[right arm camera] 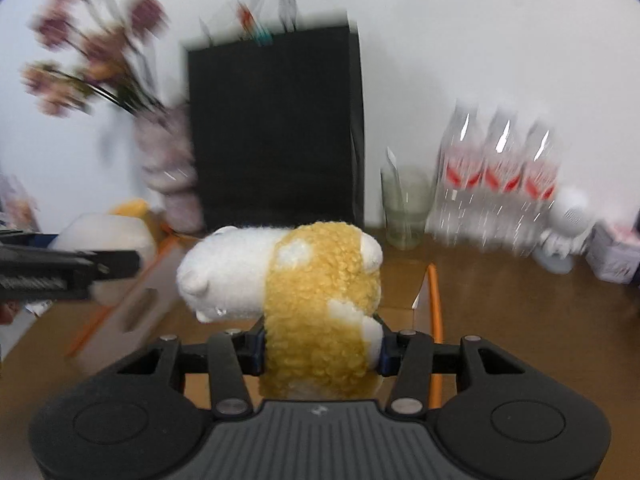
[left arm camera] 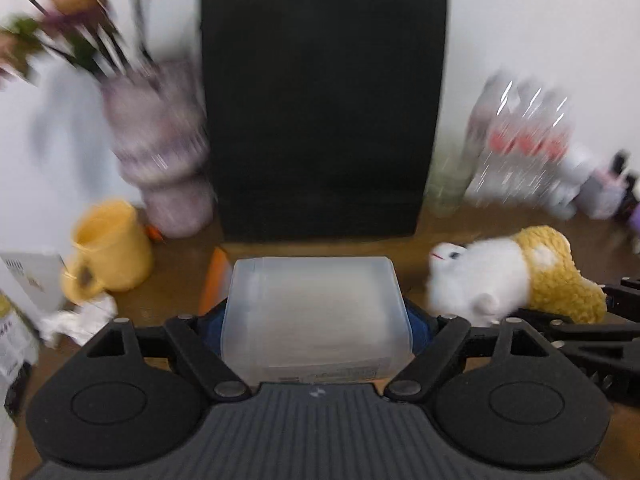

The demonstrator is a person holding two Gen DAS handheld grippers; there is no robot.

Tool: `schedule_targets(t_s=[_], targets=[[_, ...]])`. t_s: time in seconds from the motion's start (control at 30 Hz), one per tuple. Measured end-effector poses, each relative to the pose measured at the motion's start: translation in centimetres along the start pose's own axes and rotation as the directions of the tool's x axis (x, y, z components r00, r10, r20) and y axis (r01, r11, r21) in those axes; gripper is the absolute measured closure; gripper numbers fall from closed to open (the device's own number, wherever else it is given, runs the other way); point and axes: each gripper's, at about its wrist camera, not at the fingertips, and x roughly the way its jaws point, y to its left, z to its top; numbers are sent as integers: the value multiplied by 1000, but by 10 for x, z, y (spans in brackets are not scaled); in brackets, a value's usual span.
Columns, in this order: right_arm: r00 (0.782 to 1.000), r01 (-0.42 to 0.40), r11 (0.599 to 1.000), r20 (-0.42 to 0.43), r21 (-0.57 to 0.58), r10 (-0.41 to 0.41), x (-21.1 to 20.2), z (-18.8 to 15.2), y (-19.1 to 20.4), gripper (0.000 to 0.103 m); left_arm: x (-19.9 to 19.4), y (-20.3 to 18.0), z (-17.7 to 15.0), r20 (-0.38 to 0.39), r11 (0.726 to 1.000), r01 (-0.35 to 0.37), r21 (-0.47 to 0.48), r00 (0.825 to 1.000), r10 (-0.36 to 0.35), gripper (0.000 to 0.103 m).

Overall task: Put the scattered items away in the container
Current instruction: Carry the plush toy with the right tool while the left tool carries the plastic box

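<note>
Translucent plastic box [left arm camera: 316,316] is clamped between the left claw [left arm camera: 316,332] fingers, w/ a black bag [left arm camera: 320,108] straight ahead. Yellow-and-white plush [right arm camera: 304,300] is gripped by the right claw [right arm camera: 320,350], above the wooden surface [right arm camera: 520,312] & an orange-edged container [right arm camera: 434,300].

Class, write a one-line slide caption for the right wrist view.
Right gripper clamps a yellow-and-white plush toy above the wooden table, black paper bag behind.
</note>
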Motion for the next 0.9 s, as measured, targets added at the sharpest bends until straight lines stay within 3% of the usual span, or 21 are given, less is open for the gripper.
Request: schedule_targets(t_s=[0.1,0.2,0.4,0.43,0.47,0.53,0.6,0.63,0.67,0.73,0.9], targets=[[994,41,999,-105,-2,-41,61,5,-2,57,48,-6,0,-100,1000,-5,-11,995,4,19],[986,51,999,-161,-12,-52,94,3,-5,57,67,-9,-1,-121,1000,-18,23,992,20,19],[973,48,999,-226,-18,-51,111,3,-5,53,75,-7,0,-152,999,-30,31,988,35,18],[969,57,998,-238,-24,-61,113,3,-4,51,75,-7,0,-156,999,-31,35,987,37,13],[965,67,997,-253,-27,-71,115,3,-3,43,74,-6,0,-158,999,-34,37,987,39,6],[962,61,998,-266,-14,-63,115,5,-3,37,67,-7,1,-144,998,-50,50,988,56,3],[965,26,1000,-260,11,-23,107,7,-2,28,50,-4,3,-108,997,-46,62,993,53,2],[969,17,1000,-246,13,-13,99,7,-1,17,36,-2,3,-75,997,-40,63,996,45,1],[975,18,1000,-221,4,-17,88,7,0,12,20,2,3,-34,998,-33,60,999,35,0],[988,19,999,-154,-36,-25,58,7,6,12,-18,10,-2,67,999,-8,50,998,4,0],[999,-20,998,31,-63,22,-36,-14,6,1,-110,40,-56,280,998,60,20,958,-63,0]])
